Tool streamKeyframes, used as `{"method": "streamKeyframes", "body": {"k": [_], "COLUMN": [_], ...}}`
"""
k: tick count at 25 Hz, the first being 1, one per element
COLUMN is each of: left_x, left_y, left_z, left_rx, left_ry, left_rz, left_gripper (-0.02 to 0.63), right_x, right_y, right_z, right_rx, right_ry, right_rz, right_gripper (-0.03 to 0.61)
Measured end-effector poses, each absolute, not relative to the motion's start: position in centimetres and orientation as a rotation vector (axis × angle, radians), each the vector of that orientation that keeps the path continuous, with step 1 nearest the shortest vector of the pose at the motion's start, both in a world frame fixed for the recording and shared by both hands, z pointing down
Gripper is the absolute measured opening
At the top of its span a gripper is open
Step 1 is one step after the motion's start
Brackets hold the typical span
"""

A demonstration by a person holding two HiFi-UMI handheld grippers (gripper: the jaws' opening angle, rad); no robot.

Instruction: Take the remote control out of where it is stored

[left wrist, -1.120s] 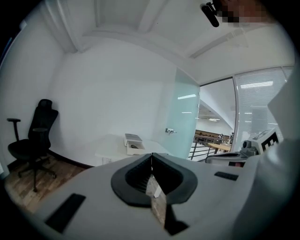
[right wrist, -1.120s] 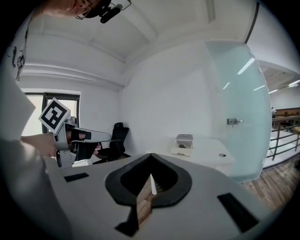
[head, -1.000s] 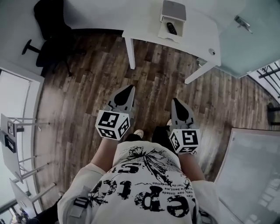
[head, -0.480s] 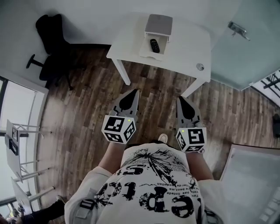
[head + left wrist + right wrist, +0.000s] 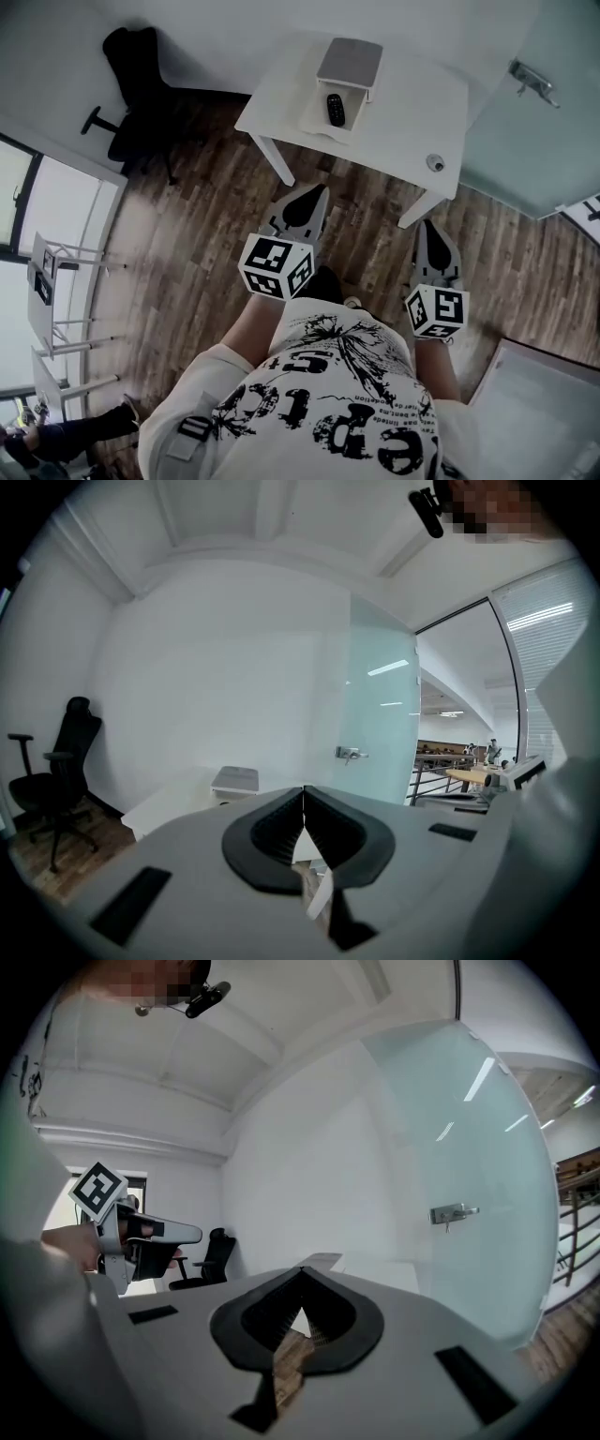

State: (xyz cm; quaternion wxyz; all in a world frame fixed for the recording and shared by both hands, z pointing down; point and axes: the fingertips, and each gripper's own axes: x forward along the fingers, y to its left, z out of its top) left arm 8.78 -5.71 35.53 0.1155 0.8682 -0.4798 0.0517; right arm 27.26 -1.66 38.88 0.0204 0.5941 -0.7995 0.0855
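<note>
A black remote control (image 5: 336, 110) lies in the open drawer of a small white box with a grey top (image 5: 350, 63). The box stands on a white table (image 5: 403, 112) ahead of me. My left gripper (image 5: 309, 194) is held above the wooden floor, short of the table's near edge, shut and empty. My right gripper (image 5: 427, 228) hangs lower to the right, also shut with nothing in it. In the left gripper view the jaws (image 5: 303, 791) meet tip to tip, and the box (image 5: 234, 781) shows beyond them. The right gripper (image 5: 302, 1275) has its jaws together too.
A black office chair (image 5: 141, 70) stands left of the table. A frosted glass door with a metal handle (image 5: 534, 80) is at the right. A small round object (image 5: 435, 162) sits on the table's right corner. White boards on stands (image 5: 47, 281) line the left wall.
The table and the box have come nearer the middle of the head view. My left gripper has moved up and right toward the table. The right one has drifted right and lower.
</note>
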Motion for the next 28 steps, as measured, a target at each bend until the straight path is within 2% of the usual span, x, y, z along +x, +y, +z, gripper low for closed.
{"method": "streamKeyframes", "body": {"k": [13,28], "left_x": [11.8,5.4], "left_y": [-16.8,-37.2], "left_z": [36.3,37.5], "left_rx": [2.596,2.593], "left_ry": [-1.240,-1.139], "left_rz": [0.132,0.178], "left_gripper": [0.009,0.009], "right_x": [30.2,22.4], "right_y": [-9.7,-31.5], "right_z": [39.5,38.8], "right_rx": [1.971,1.966], "right_ry": [-2.329,-2.309], "right_rz": [0.282,0.274], "right_gripper": [-0.003,-0.003]}}
